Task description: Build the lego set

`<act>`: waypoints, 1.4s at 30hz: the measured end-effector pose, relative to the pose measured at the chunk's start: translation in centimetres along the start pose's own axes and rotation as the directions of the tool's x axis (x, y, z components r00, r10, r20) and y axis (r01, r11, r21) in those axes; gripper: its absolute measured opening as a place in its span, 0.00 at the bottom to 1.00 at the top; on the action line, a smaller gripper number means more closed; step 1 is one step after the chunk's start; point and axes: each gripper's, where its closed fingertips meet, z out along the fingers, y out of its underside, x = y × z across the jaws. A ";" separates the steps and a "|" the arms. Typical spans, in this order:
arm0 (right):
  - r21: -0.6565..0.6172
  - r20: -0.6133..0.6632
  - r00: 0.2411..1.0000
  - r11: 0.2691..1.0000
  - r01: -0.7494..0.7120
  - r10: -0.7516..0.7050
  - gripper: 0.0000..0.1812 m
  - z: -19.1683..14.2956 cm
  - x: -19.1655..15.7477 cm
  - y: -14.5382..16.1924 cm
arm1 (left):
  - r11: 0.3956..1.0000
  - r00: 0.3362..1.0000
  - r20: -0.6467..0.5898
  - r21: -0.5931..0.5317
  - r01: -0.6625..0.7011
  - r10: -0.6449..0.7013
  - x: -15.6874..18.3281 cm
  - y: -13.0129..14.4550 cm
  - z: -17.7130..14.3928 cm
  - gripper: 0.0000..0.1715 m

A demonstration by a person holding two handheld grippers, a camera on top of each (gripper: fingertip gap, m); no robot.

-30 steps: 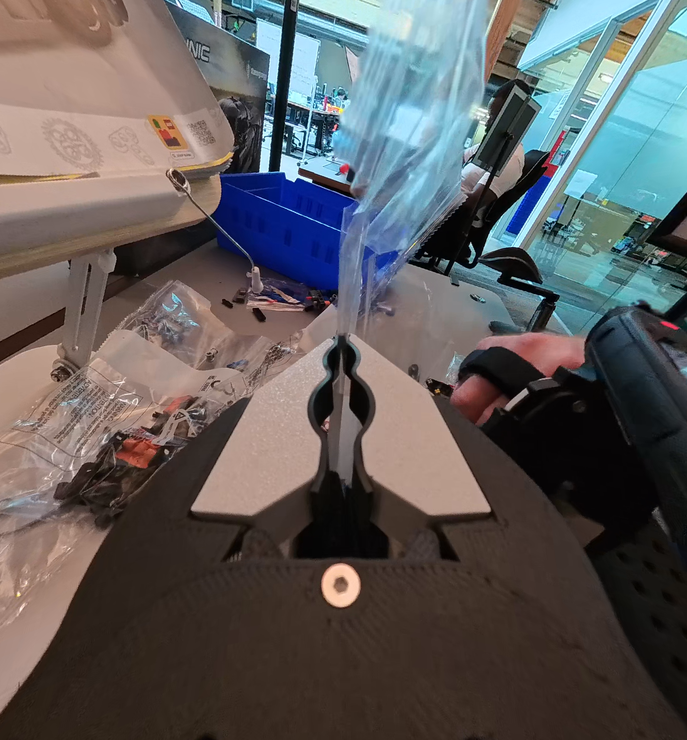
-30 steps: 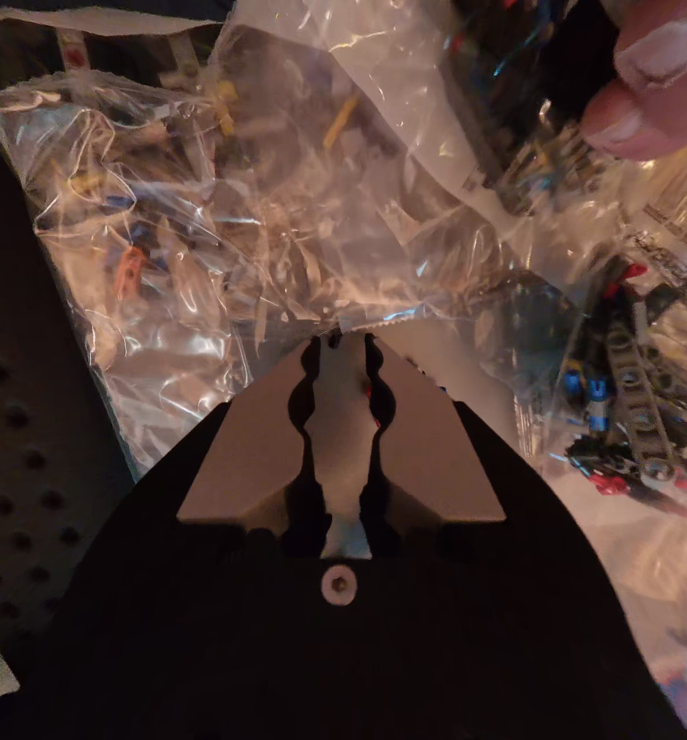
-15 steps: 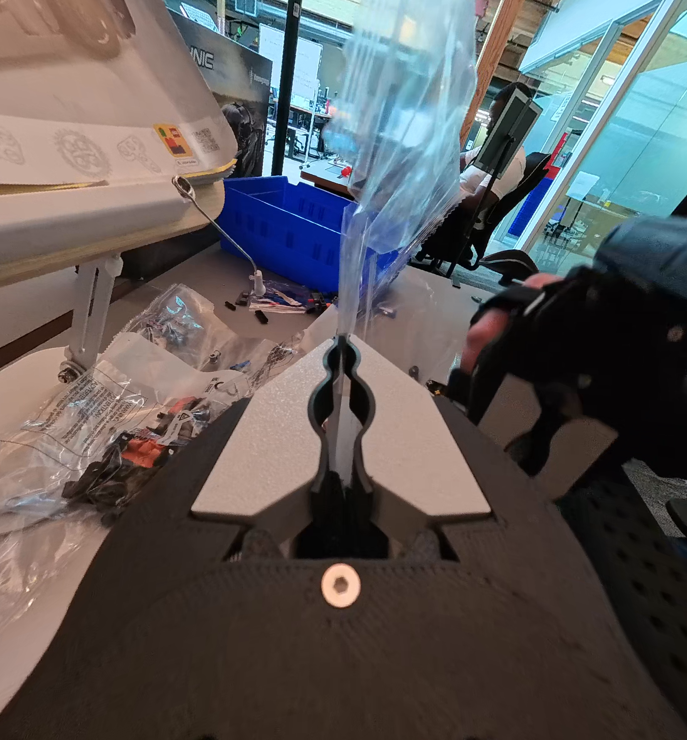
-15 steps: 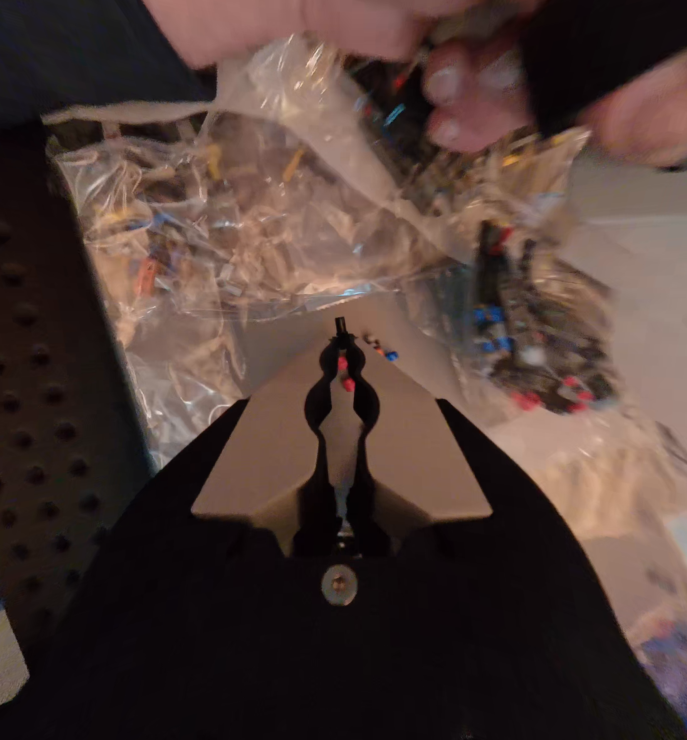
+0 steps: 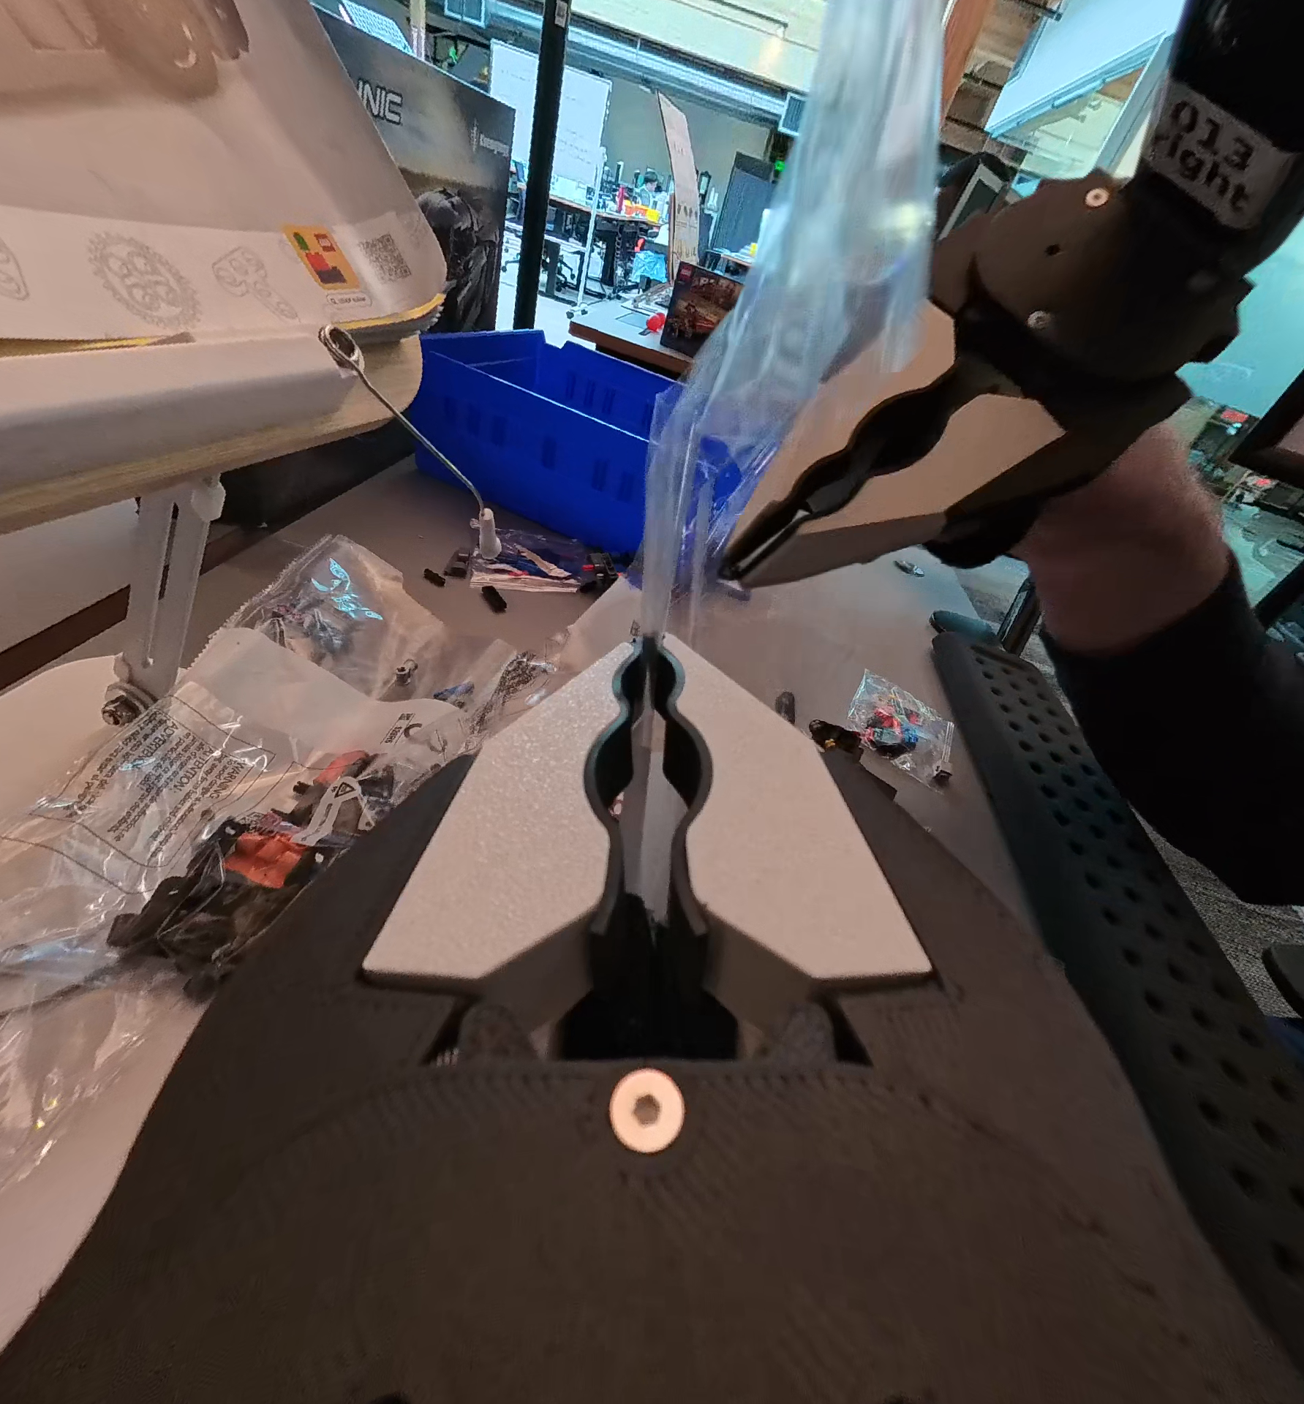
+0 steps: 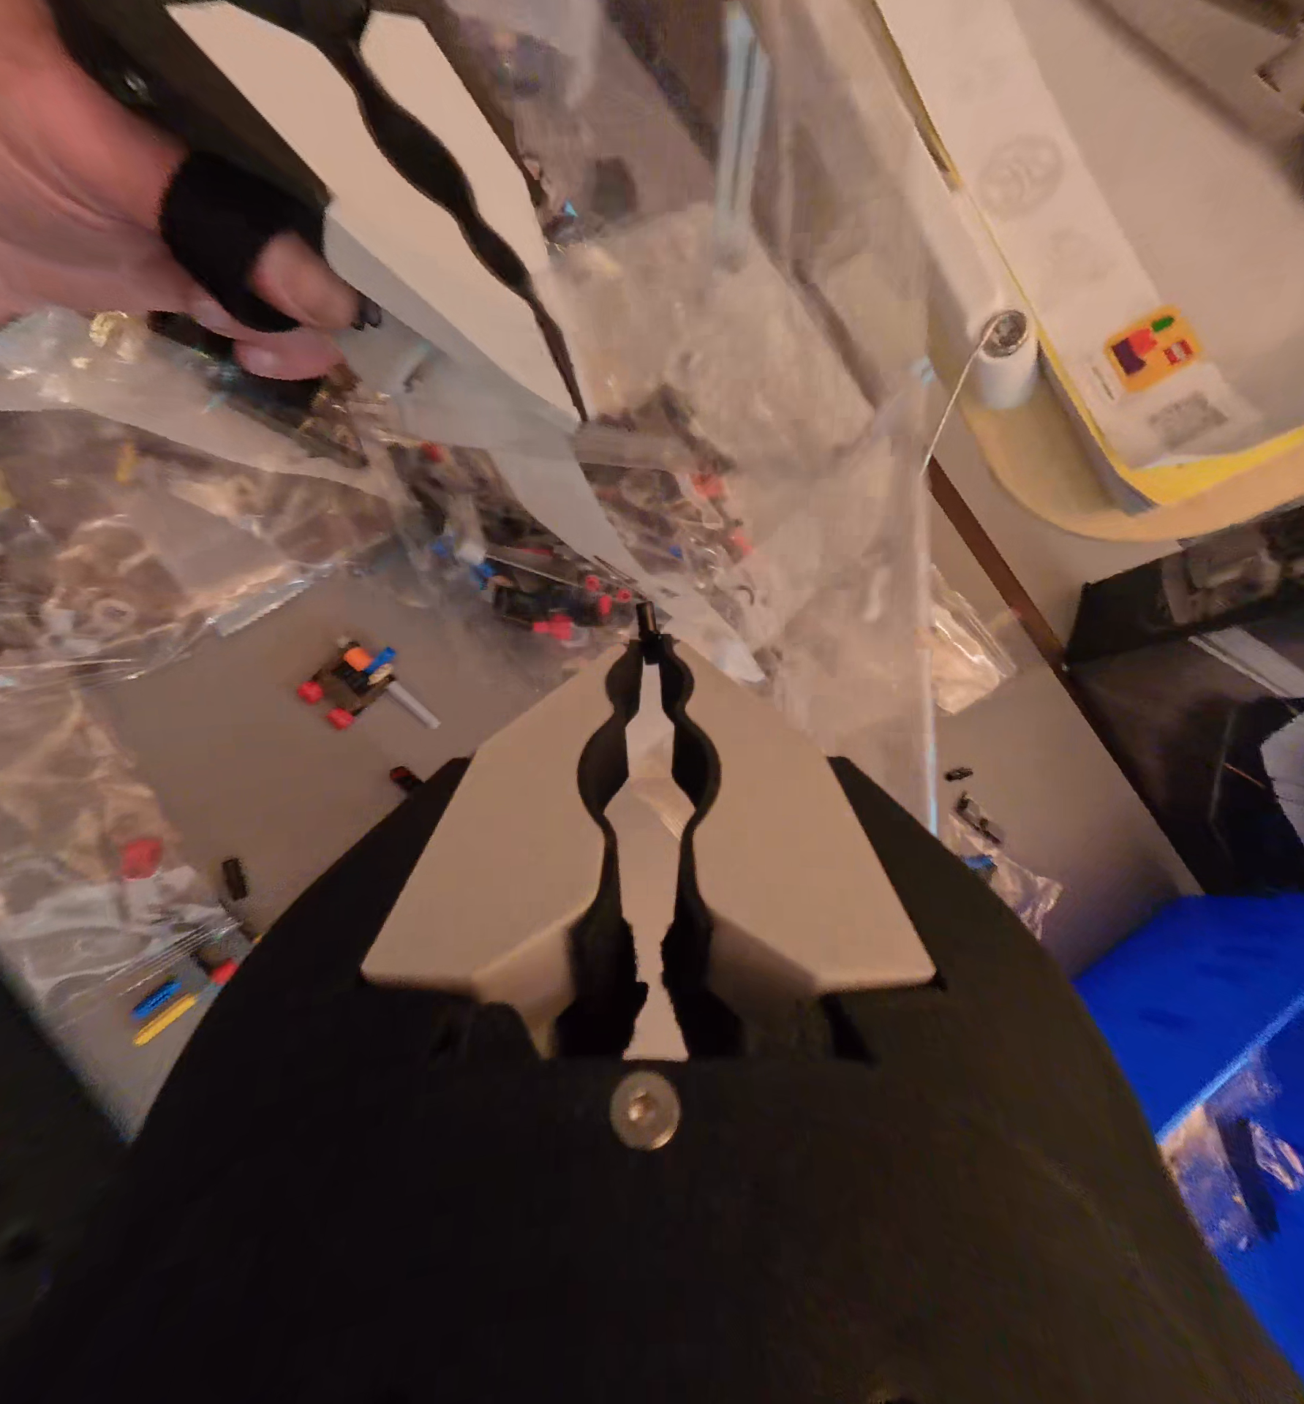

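My left gripper (image 5: 647, 646) is shut on the bottom edge of an empty clear plastic bag (image 5: 823, 266) and holds it upright above the table. My right gripper (image 6: 648, 653) is shut on a small black Lego pin (image 6: 645, 624) that sticks out of its tips. In the left wrist view the right gripper (image 5: 736, 566) comes in from the upper right, its tips just right of the bag's lower part. The right wrist view shows the left gripper (image 6: 580, 414) at the upper left. A small Lego assembly (image 6: 356, 680) lies on the table.
Several clear bags of Lego parts (image 5: 200, 820) lie at the left, and a small one (image 5: 899, 722) at the right. An instruction booklet (image 5: 139, 251) rests on a white stand. A blue bin (image 5: 542, 425) stands behind. A black perforated surface (image 5: 1165, 988) is at the right. Spacing between my two grippers at the tips: around 6 centimetres. The small Lego assembly (image 6: 356, 680) is about equally far from each gripper, around 15 centimetres.
My right gripper has lifted off the bags on the table with the black pin and swung up to the clear bag. My left gripper has held the bag still.
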 end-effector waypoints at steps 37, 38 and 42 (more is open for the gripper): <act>-0.375 0.520 0.851 0.877 0.300 -0.069 0.14 -2.5 -16.7 13.0 | 1.000 1.000 -0.006 -0.016 0.003 -0.003 0.2 0.3 0.2 0.00; -0.391 0.505 0.861 0.875 0.286 -0.055 0.14 -2.4 -16.7 13.5 | 1.000 1.000 -0.006 -0.019 0.002 -0.002 0.2 0.4 0.2 0.00; -0.422 0.491 0.871 0.881 0.212 0.026 0.17 -1.8 -17.5 14.5 | 1.000 1.000 -0.009 -0.022 0.003 -0.004 0.2 0.5 0.3 0.00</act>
